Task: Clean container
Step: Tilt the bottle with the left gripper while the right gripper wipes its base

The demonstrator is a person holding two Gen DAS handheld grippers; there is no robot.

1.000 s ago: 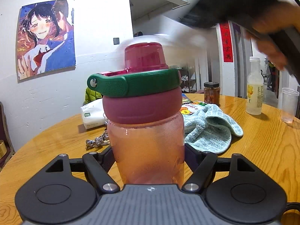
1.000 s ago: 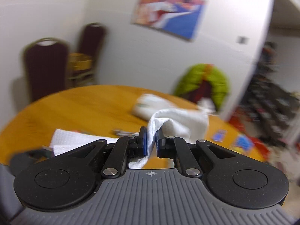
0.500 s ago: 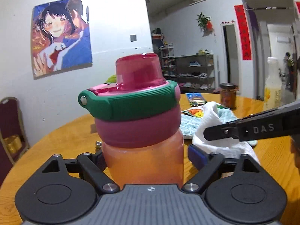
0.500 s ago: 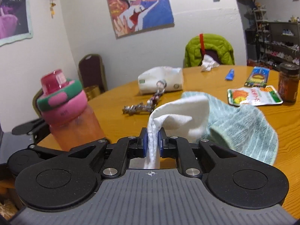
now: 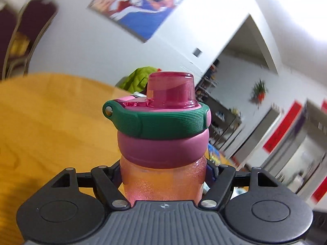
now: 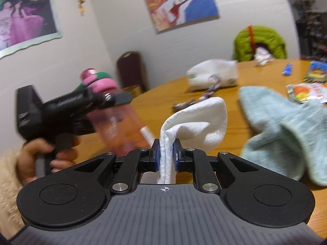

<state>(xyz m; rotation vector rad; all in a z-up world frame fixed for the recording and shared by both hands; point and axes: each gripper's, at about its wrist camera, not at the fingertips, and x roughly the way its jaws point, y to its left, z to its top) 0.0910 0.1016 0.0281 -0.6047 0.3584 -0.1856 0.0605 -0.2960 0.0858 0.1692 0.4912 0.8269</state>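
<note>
- Far left of the right wrist view: left tool point(image 6: 102, 100) clamped across the pink bottle point(image 6: 114, 122), jaws closing tighter on its clear body; a hand point(image 6: 40, 155) in a fluffy sleeve wrapped round the grip
- Held clear of the bench point(image 6: 163, 94), off to the left of the right tool; tilted, long axis leaning with the green-banded lid point(image 6: 98, 79) up and to the left, base down and to the right, toward the cloth
- In the left wrist view: bottle body point(image 5: 163, 179) filling the gap between the two fingers, lid point(image 5: 161, 122) just above them
- Centre: right tool point(image 6: 166, 157) pinched nearly closed on a folded white wipe point(image 6: 196, 120), its blue pads pressing both sides; free fold standing up and forward of the fingertips
- Wipe just beside the lower wall of the bottle, apparently not yet touching; blur leaves contact uncertain
- Likely next: wipe carried left onto the bottle wall, then stroked along the long axis
- Right: teal towel point(image 6: 286, 126) heaped on the bench, close to the right tool, untouched
</note>
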